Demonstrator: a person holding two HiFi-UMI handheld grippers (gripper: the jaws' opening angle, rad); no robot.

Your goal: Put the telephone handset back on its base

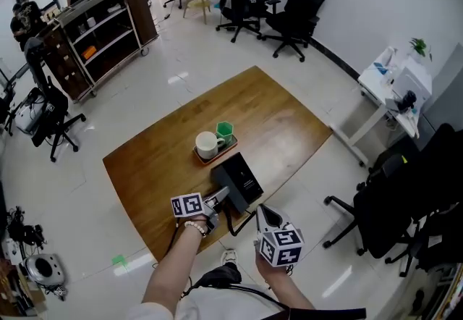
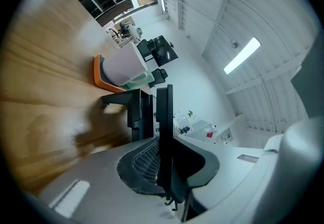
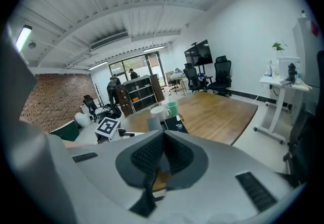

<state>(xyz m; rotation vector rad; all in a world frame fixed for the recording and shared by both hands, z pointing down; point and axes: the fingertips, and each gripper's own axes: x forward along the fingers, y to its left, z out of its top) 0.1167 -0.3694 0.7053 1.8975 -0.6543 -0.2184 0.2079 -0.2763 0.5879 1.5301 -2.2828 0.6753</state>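
Closest in the head view is the right gripper (image 1: 262, 214), held off the near edge of the table (image 1: 289, 119), well clear of everything on it. Just left of it the left gripper (image 1: 223, 198) reaches over the edge, tips at the near corner of the black base (image 1: 244, 175), with a dark cord (image 1: 231, 223) looping below. Beyond the base sits a tray (image 1: 233, 142) carrying a white mug (image 1: 208, 143) and a green cup (image 1: 225, 130). From the left gripper view, the jaws are clamped on a thin black piece seen edge-on, which looks to be the handset (image 2: 163, 109); it stands just beside the base, though I cannot tell if they touch. From the right gripper view, the pads meet with nothing between them, and the mug, cup and table lie ahead.
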